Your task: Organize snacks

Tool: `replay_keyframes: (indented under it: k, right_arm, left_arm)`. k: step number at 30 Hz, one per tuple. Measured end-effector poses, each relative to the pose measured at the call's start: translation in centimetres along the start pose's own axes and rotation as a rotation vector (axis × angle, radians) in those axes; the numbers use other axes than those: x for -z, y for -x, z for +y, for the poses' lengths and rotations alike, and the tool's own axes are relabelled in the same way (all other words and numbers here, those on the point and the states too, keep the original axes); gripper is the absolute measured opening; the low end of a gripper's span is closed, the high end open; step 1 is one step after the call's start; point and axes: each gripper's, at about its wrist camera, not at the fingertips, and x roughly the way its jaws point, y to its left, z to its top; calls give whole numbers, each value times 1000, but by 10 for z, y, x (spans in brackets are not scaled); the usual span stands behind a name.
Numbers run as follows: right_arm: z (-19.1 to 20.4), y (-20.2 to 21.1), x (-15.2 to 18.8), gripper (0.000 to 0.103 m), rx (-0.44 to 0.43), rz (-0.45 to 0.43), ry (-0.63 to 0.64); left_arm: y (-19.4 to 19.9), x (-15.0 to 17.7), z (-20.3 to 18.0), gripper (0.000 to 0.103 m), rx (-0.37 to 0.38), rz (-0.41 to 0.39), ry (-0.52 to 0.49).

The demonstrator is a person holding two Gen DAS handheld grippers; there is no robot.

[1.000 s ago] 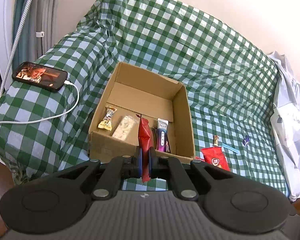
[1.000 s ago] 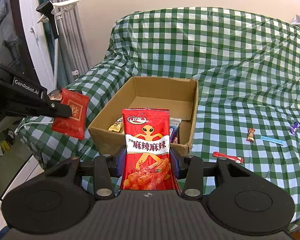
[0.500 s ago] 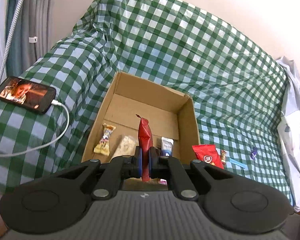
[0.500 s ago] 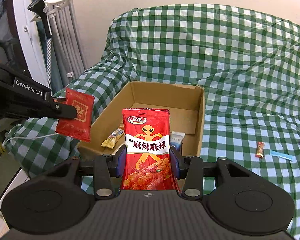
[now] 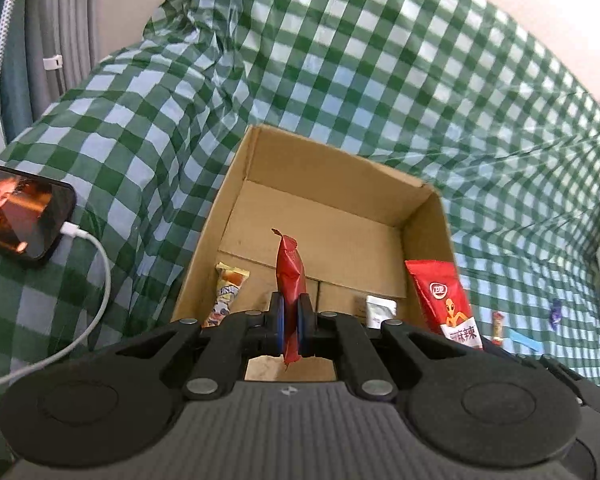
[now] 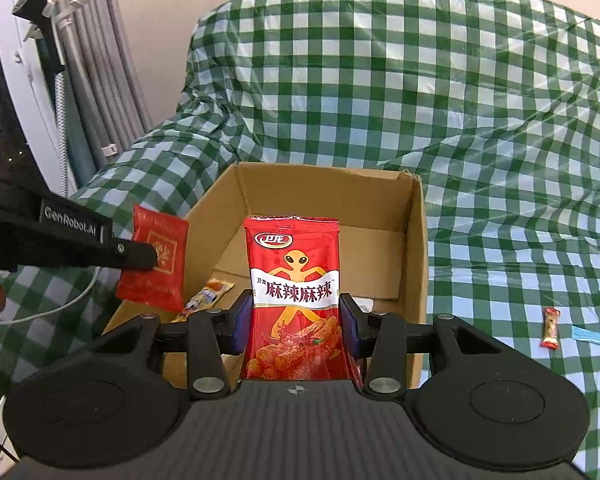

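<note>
An open cardboard box sits on a green checked cloth. My left gripper is shut on a flat dark red packet, held edge-on over the box's near side; it shows from the side in the right wrist view. My right gripper is shut on a red alien-print snack bag, upright over the box's near edge; it also shows in the left wrist view. Inside the box lie a yellow wrapped snack and a white-capped item.
A phone playing video lies on the cloth at left with a white cable. A small wrapped candy, a blue strip and a purple candy lie on the cloth right of the box. Curtains hang at left.
Both grippers moved forward and over the box with their packets. The box looms larger, and the alien-print bag now appears at the box's right side in the left wrist view.
</note>
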Motion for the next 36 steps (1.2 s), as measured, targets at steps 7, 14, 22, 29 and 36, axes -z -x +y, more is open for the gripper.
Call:
replay_keyframes:
  k: [7,14,22,29,36]
  right_arm:
    - [-7,-38,-2,46,10,51,-20]
    - [-11,-44,-10,83,36,23,-42]
    - [-8,4,21,97,55,90,-70]
    - [17,77,50,100,69,27,-51]
    - [37,137,68,102,71,-57,-14]
  left_arm:
    - [-39,-7,1,6,-47,30,-19]
    - [-34,-12,10,101,-100,-32,1]
    - [15,40,29,103,-160,12,-48]
    - [74,90,26,103,-204,26,-60]
    - [125,118,8,103,-203,-33,-112]
